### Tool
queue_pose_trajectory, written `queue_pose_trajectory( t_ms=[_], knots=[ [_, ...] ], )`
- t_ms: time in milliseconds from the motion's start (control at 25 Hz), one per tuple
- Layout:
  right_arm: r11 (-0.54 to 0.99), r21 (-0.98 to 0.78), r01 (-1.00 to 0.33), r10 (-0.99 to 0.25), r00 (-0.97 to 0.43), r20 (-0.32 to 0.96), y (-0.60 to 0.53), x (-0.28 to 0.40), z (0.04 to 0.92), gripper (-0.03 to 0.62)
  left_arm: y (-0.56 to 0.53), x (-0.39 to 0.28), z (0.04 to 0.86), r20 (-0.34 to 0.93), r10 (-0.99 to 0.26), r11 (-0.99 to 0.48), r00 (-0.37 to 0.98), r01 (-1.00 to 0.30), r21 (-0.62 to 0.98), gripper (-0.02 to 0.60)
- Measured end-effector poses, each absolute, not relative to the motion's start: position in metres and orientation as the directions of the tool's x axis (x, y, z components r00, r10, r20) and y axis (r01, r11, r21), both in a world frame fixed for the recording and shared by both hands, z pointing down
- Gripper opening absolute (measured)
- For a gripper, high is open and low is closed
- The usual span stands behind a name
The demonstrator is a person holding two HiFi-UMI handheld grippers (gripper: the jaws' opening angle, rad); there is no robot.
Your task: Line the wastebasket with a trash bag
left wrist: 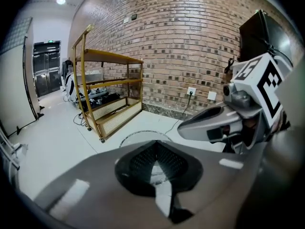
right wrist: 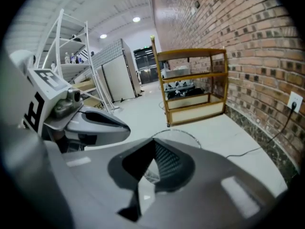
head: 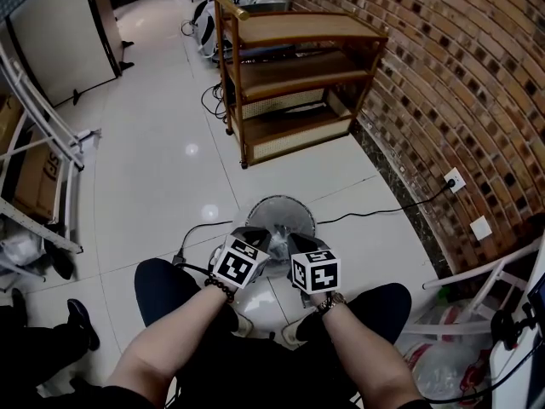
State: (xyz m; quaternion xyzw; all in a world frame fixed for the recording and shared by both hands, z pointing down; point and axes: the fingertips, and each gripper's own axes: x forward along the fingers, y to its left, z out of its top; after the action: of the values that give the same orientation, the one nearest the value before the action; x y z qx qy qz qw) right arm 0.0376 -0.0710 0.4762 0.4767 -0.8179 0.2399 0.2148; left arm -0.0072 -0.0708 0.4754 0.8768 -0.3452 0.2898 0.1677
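The person sits with the wire-mesh wastebasket point(head: 281, 204) on the white floor just ahead of their knees, near the brick wall point(head: 477, 100) and a wooden shelf cart point(head: 294, 75). The left gripper point(head: 255, 237) and right gripper point(head: 295, 244) hang side by side right over the near rim of the basket. Both claws are closed tight, each pinching a thin edge of the pale, crumpled trash bag point(head: 276, 244) bunched between them.
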Motion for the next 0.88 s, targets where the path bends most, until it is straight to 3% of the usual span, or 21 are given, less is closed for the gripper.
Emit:
queue_pose_trajectory(
  t_ms=[880],
  knots=[
    [0.426,-0.169,-0.889,-0.704,-0.444,0.554,-0.068,0.041,0.477,0.000,-0.056,0.010,0.474,0.580,-0.499,-0.722,0.644,-0.679,0.133,0.002]
  ],
)
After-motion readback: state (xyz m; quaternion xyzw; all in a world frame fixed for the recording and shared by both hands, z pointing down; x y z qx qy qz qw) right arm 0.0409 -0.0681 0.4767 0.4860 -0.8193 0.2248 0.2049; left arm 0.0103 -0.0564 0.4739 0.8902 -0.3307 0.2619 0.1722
